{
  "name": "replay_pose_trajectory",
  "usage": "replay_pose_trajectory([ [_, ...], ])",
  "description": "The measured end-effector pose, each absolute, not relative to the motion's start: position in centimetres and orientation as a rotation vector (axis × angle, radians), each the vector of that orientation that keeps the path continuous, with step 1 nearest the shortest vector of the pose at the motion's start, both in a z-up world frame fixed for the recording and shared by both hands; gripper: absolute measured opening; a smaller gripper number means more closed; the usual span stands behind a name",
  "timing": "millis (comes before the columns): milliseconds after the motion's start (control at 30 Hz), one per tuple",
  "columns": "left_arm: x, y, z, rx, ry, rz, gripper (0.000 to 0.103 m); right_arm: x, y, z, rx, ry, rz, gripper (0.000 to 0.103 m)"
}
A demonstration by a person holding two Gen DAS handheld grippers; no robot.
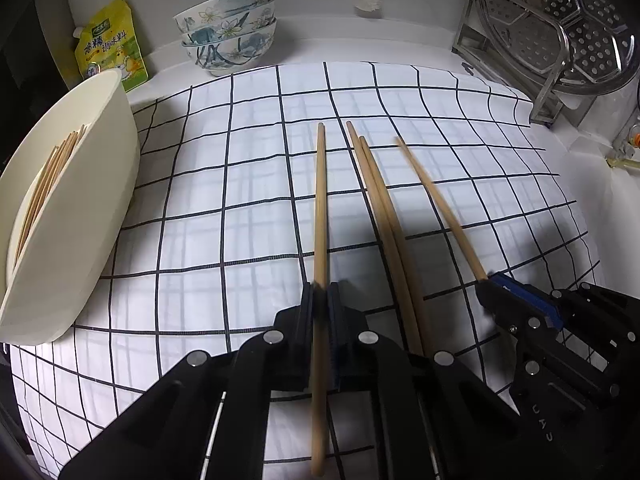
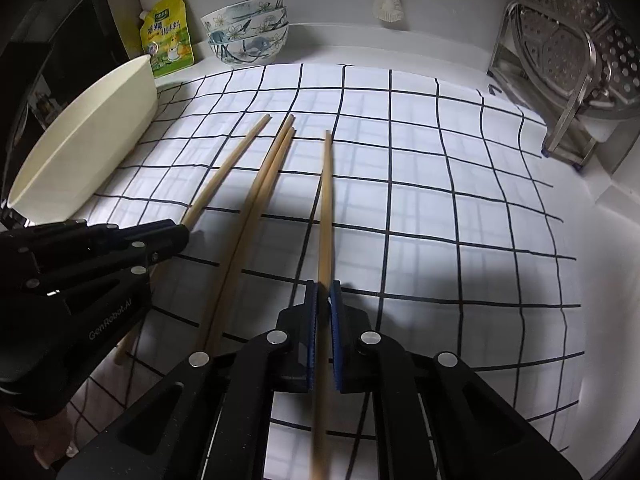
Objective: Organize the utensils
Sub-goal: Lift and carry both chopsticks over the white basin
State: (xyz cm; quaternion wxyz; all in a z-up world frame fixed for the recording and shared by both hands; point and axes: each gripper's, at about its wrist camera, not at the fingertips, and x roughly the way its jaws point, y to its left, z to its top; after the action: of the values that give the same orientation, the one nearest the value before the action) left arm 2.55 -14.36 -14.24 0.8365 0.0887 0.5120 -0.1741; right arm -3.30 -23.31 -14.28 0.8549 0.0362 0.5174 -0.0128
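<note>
Wooden chopsticks are what both of your grippers hold right now. From the left wrist view, your left gripper [image 1: 322,300] is clamped on one pale wooden chopstick [image 1: 320,208], which runs straight away from you over the white cloth with a black grid [image 1: 248,184]. Just to its right a pair of loose wooden chopsticks [image 1: 376,200] lies side by side on the cloth, touching each other. Farther right, your right gripper [image 1: 494,286] pinches the near end of another wooden chopstick [image 1: 436,200], which looks blurred. At the left edge sits a cream oval plastic bin [image 1: 92,216], tilted, with several thin wooden sticks [image 1: 48,184] inside it. Far behind stand stacked floral ceramic bowls [image 1: 228,32], a yellow-green pouch [image 1: 112,44] and a steel rack with a perforated tray [image 1: 560,40]. From the right wrist view, your right gripper [image 2: 324,300] is closed on its chopstick [image 2: 326,208] between the blue pads [image 2: 335,332]. Your left gripper [image 2: 182,232] appears at the left, gripping its chopstick [image 2: 228,168], with the loose pair [image 2: 264,184] between the two. The cream bin [image 2: 92,144] sits far left.
</note>
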Motion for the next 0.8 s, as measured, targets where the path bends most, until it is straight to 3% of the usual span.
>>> replay_pose_trajectory([
  [267,3.0,-12.4,-12.8,0.137,1.090,-0.396,0.008,-3.0,-22.7,-12.1,0.136,1.064,-0.020,0.007],
  [800,4.7,-2.1,-4.6,0.069,0.941,-0.325,0.008,2.1,-15.0,-3.8,0.131,0.922,0.078,0.007],
])
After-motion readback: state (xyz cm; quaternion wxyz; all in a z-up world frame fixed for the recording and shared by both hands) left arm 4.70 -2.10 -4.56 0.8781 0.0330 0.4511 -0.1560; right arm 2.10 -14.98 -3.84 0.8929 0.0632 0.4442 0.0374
